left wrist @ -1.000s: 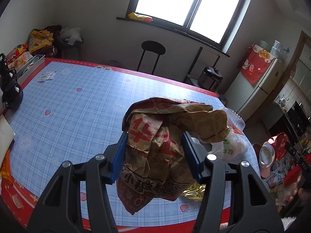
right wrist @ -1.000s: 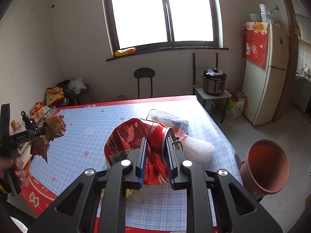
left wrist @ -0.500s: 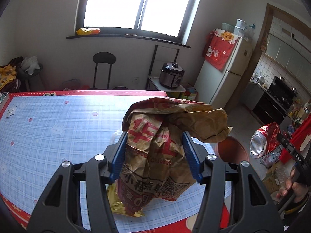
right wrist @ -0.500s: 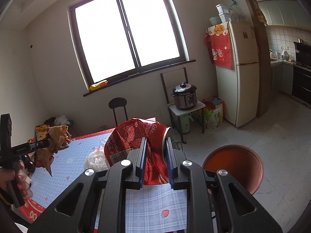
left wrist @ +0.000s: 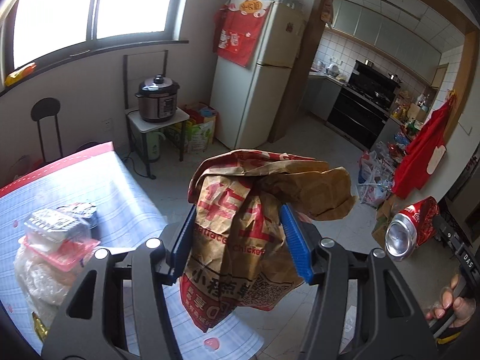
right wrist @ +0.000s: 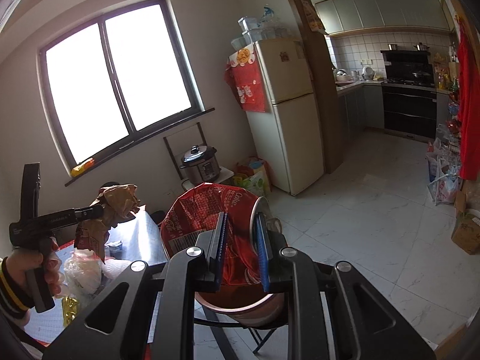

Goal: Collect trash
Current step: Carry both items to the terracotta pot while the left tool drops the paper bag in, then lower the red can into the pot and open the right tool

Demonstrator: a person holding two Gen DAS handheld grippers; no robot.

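My left gripper [left wrist: 238,213] is shut on a crumpled brown paper bag [left wrist: 270,180] with red print, held in the air past the table's right end. In the right wrist view this gripper [right wrist: 102,210] and bag [right wrist: 117,201] appear at the left, in a person's hand. My right gripper [right wrist: 241,216] is shut on a crushed red cola can [right wrist: 210,207], which the left wrist view also shows, cola can [left wrist: 411,228]. Just below the can stands a terracotta-coloured round bin [right wrist: 252,309], mostly hidden by the gripper.
The blue-checked table [left wrist: 90,186] lies to the left, bearing a clear plastic box [left wrist: 57,231], a bag of white netting [left wrist: 45,279] and a gold wrapper [left wrist: 39,327]. A fridge [left wrist: 255,90], a pressure cooker [left wrist: 157,99] on a stand and floor bags [right wrist: 444,180] ring the tiled floor.
Both grippers swung right, off the table and toward the kitchen side, keeping their grips. The table slid to the left of both views, and the bin now sits under the right gripper.
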